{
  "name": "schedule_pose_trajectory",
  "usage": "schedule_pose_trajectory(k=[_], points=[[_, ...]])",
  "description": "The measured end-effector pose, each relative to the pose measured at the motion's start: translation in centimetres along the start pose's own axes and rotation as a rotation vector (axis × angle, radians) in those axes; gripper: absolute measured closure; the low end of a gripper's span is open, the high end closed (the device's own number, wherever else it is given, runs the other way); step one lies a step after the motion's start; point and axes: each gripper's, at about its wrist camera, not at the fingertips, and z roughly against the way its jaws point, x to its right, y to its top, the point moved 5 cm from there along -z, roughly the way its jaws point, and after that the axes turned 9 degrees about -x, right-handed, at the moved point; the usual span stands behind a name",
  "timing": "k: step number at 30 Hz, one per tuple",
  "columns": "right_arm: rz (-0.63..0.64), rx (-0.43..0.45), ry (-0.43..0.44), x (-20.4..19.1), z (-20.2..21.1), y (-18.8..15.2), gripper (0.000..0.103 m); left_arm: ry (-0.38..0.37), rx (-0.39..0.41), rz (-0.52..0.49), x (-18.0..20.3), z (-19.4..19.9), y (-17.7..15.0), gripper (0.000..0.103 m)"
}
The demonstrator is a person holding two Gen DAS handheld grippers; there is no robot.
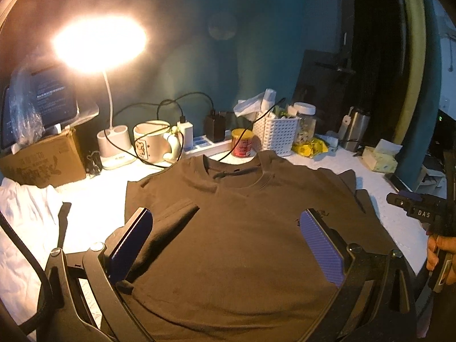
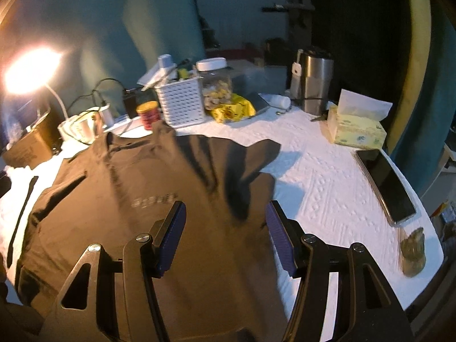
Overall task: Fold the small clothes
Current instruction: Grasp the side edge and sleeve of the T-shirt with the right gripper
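Looking from the left wrist, the brown shirt (image 1: pixel 228 228) lies flat on the white surface (image 1: pixel 94 199). The left tool (image 1: pixel 226 238) is wide open and holds nothing. A cord (image 1: pixel 242 139) crosses the collar and could snag. From the right wrist, the right tool (image 2: pixel 225 238) is open and empty too. Only here a phone (image 2: pixel 384 183) shows; a sleeve could knock it.

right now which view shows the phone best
The right wrist view: the phone lies whole, screen up, on the white table cover right of the brown t-shirt. The left wrist view does not show it at all.
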Motion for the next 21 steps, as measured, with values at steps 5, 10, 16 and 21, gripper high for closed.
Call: schedule_pose_trajectory(k=[5,10,16,21], points=[[-0.01,-0.026,-0.001,2.6,-2.9,1.2,0.041,0.03,-0.041,0.007,0.5,-2.2,0.2,0.001],[-0.047,-0.069,0.01,5.2,-6.6,2.2,0.041,0.054,-0.089,0.005,1.0,-4.3,0.3,0.001],[-0.071,-0.105,0.016,6.7,-9.9,3.0,0.041,0.078,-0.126,0.009,1.1,-6.2,0.4,0.001],[-0.065,-0.137,0.043,6.6,-12.0,3.4,0.041,0.082,-0.154,0.005,1.2,-7.6,0.4,0.001]])
